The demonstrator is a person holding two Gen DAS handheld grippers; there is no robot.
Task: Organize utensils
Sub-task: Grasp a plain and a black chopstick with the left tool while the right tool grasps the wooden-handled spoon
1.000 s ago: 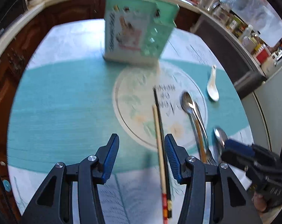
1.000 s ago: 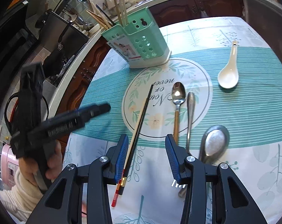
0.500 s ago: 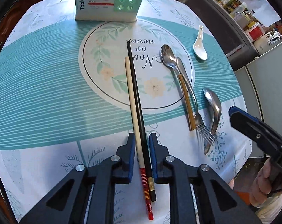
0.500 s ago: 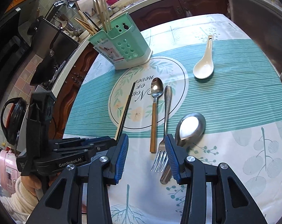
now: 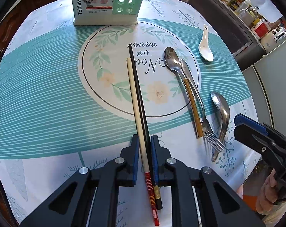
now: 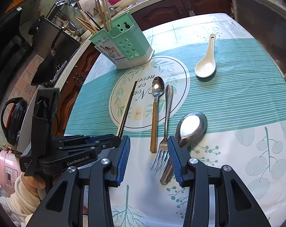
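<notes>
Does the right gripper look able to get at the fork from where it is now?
Probably yes. The right gripper is open, its jaws straddling the fork tines. The big metal spoon lies tight against the fork and may get caught too.

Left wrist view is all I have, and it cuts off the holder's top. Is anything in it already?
Observer: Yes. The right wrist view shows chopsticks standing in the holder, toward its back.
Operator: Good, the pair in my left claw can join them. And the right claw? I see only one tip.
Observer: The right claw is open, and the tines of the fork lie between its fingers.
</notes>
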